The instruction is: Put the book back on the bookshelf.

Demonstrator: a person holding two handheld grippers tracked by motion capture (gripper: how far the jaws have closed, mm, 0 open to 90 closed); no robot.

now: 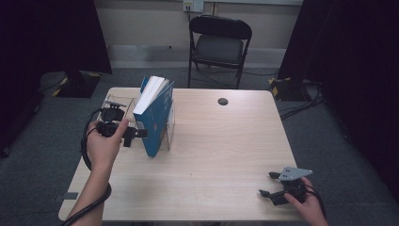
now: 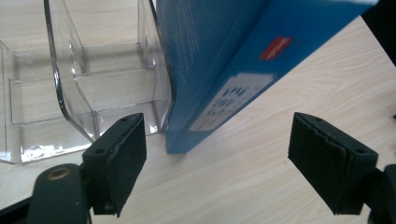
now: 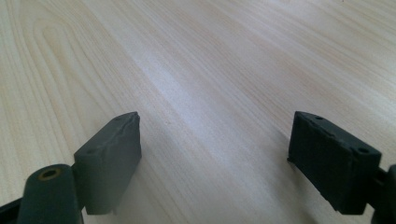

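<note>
The blue book [image 1: 155, 117] stands tilted on the pale wooden tabletop [image 1: 226, 155], leaning into a clear plastic holder [image 1: 123, 104] at the far left part of it, white page edges turned up. The left tongs [image 1: 134, 134] sit just beside the book's near lower corner, held by the person's left hand [image 1: 106, 141]. In the left gripper view those tongs [image 2: 217, 154] stand wide apart with nothing gripped: the book's corner [image 2: 187, 135] rests on the wood just beyond the gap, nearer the left pad, and neither pad touches it. The holder [image 2: 70, 93] lies beyond the left pad. The right tongs [image 1: 268, 184] rest well apart from the book, at the near right edge of the tabletop, likewise wide open over bare wood [image 3: 196, 84], holding nothing.
</note>
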